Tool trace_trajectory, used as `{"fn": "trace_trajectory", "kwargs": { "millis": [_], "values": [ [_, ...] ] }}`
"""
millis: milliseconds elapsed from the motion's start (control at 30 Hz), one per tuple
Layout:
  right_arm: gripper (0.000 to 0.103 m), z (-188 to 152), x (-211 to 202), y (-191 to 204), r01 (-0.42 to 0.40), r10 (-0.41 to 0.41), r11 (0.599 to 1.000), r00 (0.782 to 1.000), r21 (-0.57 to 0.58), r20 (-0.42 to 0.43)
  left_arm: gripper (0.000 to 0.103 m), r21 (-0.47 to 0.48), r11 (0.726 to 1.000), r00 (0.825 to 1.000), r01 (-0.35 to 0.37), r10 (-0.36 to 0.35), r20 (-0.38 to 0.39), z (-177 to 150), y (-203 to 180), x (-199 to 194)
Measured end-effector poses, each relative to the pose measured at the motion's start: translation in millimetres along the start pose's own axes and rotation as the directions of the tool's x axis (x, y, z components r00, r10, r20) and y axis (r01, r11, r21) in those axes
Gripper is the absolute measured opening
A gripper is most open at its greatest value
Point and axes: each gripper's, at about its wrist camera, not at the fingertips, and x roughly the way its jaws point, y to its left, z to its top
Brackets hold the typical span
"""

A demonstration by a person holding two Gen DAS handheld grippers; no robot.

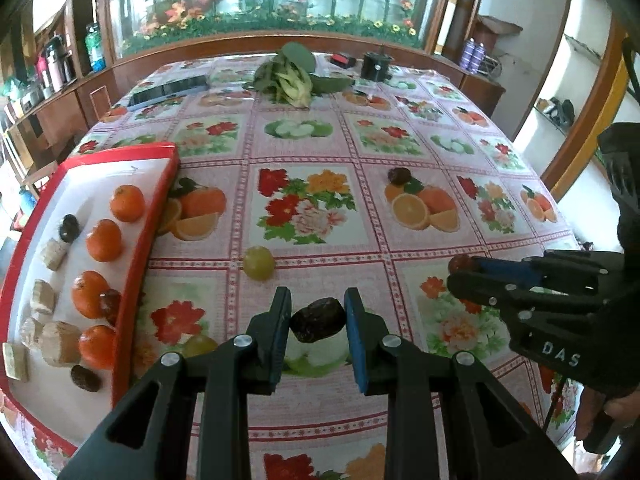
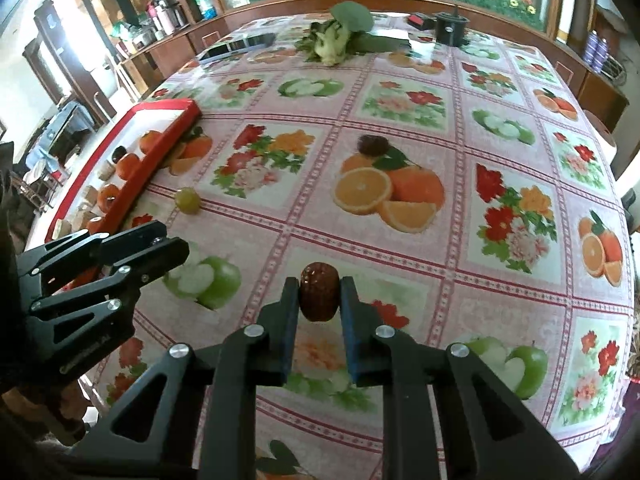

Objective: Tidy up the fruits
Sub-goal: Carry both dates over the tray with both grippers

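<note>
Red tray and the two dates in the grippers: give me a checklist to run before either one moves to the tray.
1. Left gripper around a dark date: the fingers flank it, contact cannot tell.
2. Right gripper on a reddish date: ok, both pads touch it.
3. Free space in the red tray: ok, bare white patch at the far end.
4. Path to the tray: not ok for certain, a green grape lies near its rim.
5. Grippers apart from each other: ok.
6. Loose fruit left: not ok, another date remains mid-table.
</note>
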Motion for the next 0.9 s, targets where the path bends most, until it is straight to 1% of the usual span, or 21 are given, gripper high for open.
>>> {"fn": "trace_trajectory", "kwargs": {
  "millis": [200,400,667,900],
  "values": [
    [0.022,12.0,5.6,25.8,-0.038,0.038,0.998,0.999,-0.050,-0.006,0.026,-0.058,0.998,1.000,-0.021,0.022,0.020,1.1,23.6,-14.4],
    [0.022,28.2,14.1,58.8,-0.095,0.094,0.990,0.995,-0.100,-0.021,0.026,-0.130,0.990,0.997,-0.062,0.068,0.046,-0.4,58.0,-32.9],
    [0.022,51.4,25.5,112.6,-0.164,0.158,0.967,0.986,-0.193,-0.046,0.026,-0.233,0.963,0.988,-0.133,0.149,0.052,-7.4,108.4,-52.6],
    [0.023,62.0,34.8,163.5,-0.233,0.219,0.932,0.972,-0.279,-0.081,0.026,-0.299,0.935,0.976,-0.191,0.212,0.040,-21.3,142.2,-64.6]
  ]
}}
